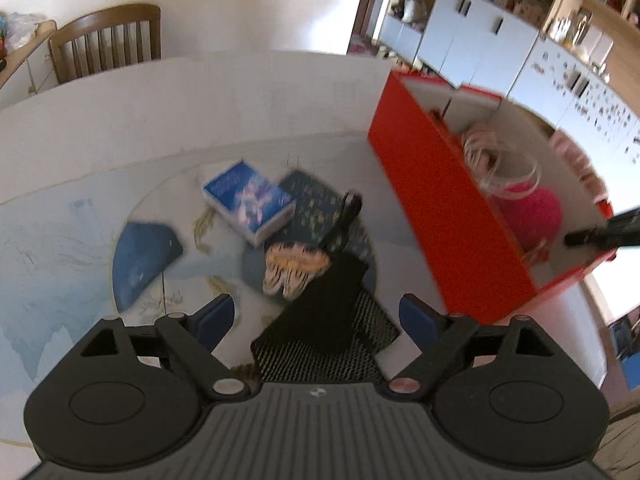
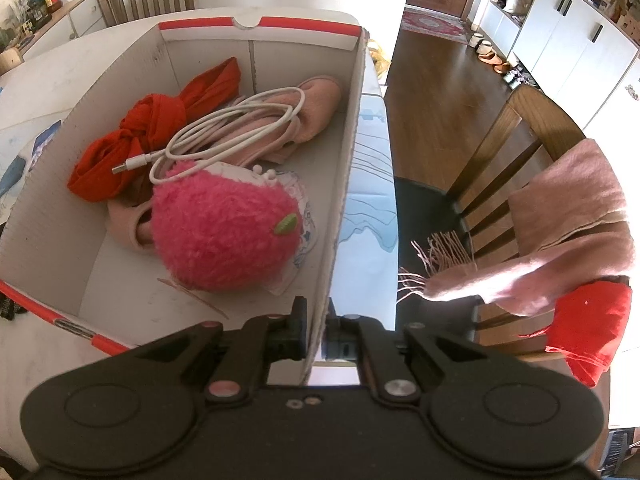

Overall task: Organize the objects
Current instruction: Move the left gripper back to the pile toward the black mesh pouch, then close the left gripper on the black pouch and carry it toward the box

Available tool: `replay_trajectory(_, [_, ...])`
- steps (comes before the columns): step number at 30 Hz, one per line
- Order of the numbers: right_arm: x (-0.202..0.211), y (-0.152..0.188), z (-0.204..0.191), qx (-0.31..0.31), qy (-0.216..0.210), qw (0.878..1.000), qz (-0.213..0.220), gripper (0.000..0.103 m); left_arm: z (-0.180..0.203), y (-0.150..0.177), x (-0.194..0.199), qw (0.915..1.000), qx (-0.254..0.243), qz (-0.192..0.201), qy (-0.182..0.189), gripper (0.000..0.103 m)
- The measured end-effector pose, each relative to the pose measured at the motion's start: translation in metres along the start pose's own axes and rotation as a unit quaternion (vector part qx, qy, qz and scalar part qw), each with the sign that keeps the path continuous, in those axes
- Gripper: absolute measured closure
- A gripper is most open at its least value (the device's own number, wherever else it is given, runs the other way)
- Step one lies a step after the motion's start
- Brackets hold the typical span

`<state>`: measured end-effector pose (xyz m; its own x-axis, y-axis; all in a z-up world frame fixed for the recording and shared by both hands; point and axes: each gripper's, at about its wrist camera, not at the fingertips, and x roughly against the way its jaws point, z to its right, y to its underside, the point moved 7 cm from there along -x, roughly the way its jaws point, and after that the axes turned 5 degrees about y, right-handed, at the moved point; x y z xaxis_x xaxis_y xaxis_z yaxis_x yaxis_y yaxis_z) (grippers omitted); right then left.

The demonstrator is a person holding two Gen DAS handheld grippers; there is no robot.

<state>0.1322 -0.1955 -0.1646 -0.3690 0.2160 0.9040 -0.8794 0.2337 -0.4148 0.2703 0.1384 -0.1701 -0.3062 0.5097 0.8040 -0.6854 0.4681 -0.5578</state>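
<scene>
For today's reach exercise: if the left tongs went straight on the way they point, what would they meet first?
Probably the black cloth lying between the open left tongs; depth is unclear, but it lies nearest in that line, before the hair clip.

Ahead of my left claw (image 1: 316, 316) a black mesh pouch (image 1: 328, 320) blocks the worktop (image 1: 72, 216), red box (image 1: 436, 216) walls off my right, bare worktop to my left, box interior crowded by pink plush (image 2: 224, 232), cable (image 2: 224, 136)

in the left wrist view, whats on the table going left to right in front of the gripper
dark blue pouch → blue and white box → striped hair claw → black mesh bag → red box, whose far wall the right gripper is clamped on.
</scene>
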Motion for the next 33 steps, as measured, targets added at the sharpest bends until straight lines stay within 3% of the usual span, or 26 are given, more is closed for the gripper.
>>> replay_trajectory(5, [0.0, 0.0, 0.0, 0.0, 0.001, 1.0, 0.0, 0.097, -0.01, 0.015, -0.02, 0.9995, -0.003, -0.026, -0.016, 0.013])
replay_trajectory(16, [0.0, 0.0, 0.0, 0.0, 0.001, 1.0, -0.001, 0.097, -0.009, 0.021, -0.038, 0.9987, -0.033, -0.029, -0.024, 0.014])
replay_trajectory(20, [0.0, 0.002, 0.0, 0.002, 0.0, 1.0, -0.001, 0.097, -0.006, 0.02, -0.042, 0.9982, -0.046, -0.03, -0.026, 0.044])
replay_trajectory(22, [0.0, 0.002, 0.0, 0.002, -0.001, 1.0, -0.001, 0.097, -0.004, 0.02, -0.043, 0.9979, -0.05, -0.031, -0.029, 0.047])
replay_trajectory(29, [-0.001, 0.002, -0.001, 0.003, 0.0, 1.0, -0.001, 0.097, 0.001, 0.016, -0.036, 0.9978, -0.056, -0.024, -0.024, 0.089])
replay_trajectory(33, [-0.001, 0.002, -0.001, 0.003, 0.0, 1.0, -0.001, 0.097, 0.007, 0.013, -0.025, 0.9986, -0.043, -0.028, 0.015, 0.096])
